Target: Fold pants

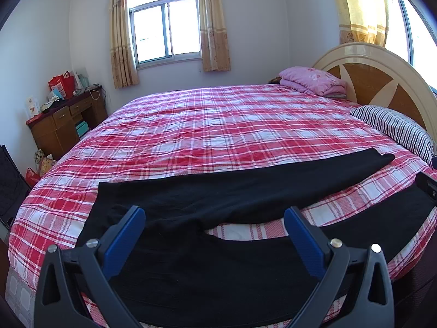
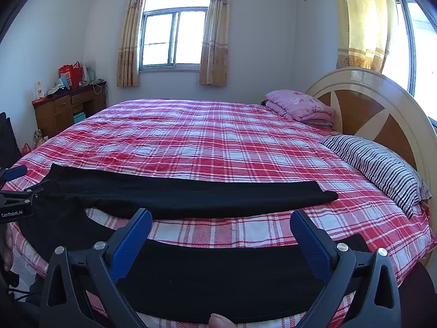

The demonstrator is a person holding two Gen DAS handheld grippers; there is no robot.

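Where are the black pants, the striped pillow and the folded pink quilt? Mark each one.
black pants (image 1: 245,188), left wrist view, on the far leg.
striped pillow (image 2: 382,164), right wrist view, on its middle.
folded pink quilt (image 1: 311,79), left wrist view, on its top layer.

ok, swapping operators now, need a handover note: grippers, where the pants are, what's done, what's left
Left gripper: open, empty, above the waist end of the black pants.
Right gripper: open, empty, above the near leg.
Pants lie spread on the plaid bedspread, legs apart in a V: far leg flat on top, near leg along the bed edge.
Done: laid out only; no fold visible.
Left: bring one leg onto the other, then fold lengthwise.
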